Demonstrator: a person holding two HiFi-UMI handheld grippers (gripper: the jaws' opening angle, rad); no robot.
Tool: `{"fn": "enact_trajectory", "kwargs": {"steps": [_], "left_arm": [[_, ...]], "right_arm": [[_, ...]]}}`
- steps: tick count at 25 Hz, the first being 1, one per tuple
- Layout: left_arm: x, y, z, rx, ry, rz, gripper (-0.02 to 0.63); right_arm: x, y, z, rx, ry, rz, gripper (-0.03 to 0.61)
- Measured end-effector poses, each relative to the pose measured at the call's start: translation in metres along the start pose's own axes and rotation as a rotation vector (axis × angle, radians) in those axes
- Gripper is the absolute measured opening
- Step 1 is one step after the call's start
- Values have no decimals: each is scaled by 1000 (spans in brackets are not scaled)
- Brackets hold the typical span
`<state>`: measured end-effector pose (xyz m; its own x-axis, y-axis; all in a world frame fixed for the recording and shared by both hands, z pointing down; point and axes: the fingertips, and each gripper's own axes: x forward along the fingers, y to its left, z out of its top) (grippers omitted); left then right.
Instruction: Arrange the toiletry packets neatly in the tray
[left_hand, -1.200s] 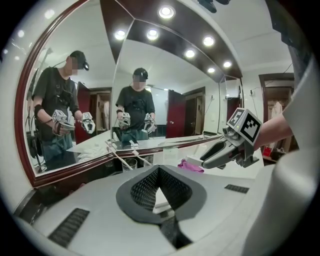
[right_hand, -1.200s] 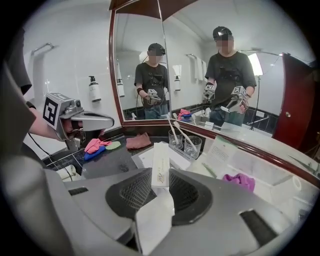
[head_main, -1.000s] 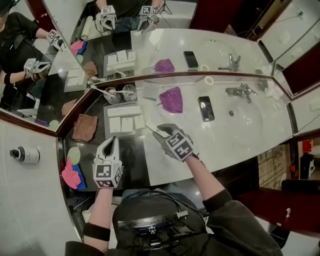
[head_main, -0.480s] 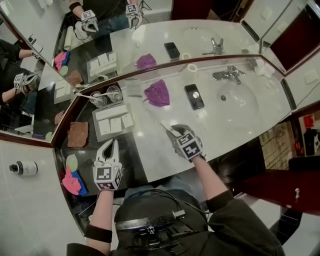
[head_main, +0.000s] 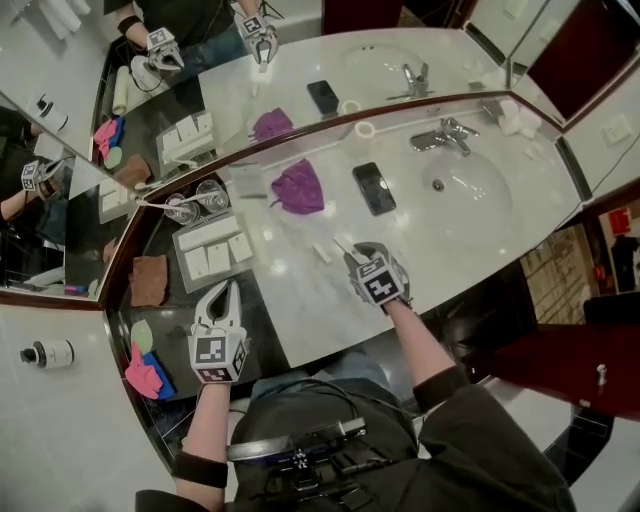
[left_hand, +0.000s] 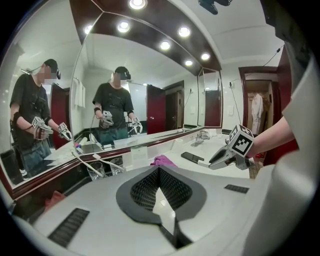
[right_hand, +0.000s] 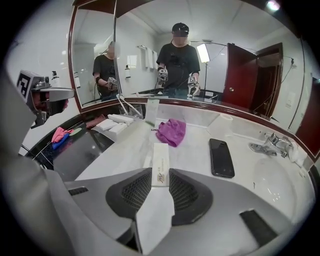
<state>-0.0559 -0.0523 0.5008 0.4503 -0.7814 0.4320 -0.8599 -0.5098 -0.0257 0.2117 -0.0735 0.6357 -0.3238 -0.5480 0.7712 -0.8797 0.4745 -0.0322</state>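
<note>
**Toiletry packet** (right_hand: 160, 165): a long, white, printed sleeve. We find it clamped by its near end between the pads of the right gripper (head_main: 355, 258). The jaws stand partly apart, closed to the packet's width, and its far end juts forward over the pale counter (head_main: 300, 300).

**Change noted:** a second ago this gripper and its packet were right at the tray's (head_main: 185, 270) right corner. Now both sit well to the right of the tray and lower, close over the counter. We judge that the packet is being taken aside, perhaps to be set down or re-gripped. It is therefore not yet filed and must come back to the tray.

**Filed packets** (head_main: 210, 232): one long packet and three short ones lie side by side in the tray.

**Small white piece** (head_main: 322, 252): lies loose between the tray and the held packet. It is probably another packet, though we cannot tell for sure.

**Left gripper** (head_main: 229, 290): jaws closed together with nothing between them, just off the tray's near edge.

**Purple cloth** (head_main: 297, 187) and **phone** (head_main: 373, 188): both lie beyond the tray's right side and are no part of the task.
</note>
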Motion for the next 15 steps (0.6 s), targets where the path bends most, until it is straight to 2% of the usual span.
{"fn": "enact_trajectory", "kwargs": {"steps": [9,15], "left_arm": [[10,1,3,7,27,41,5],[9,7,-9,-8,52,80,5]], "right_arm": [[37,-19,-20,-1,58,11,120],[60,-22,-28,-22,81,35,121]]}}
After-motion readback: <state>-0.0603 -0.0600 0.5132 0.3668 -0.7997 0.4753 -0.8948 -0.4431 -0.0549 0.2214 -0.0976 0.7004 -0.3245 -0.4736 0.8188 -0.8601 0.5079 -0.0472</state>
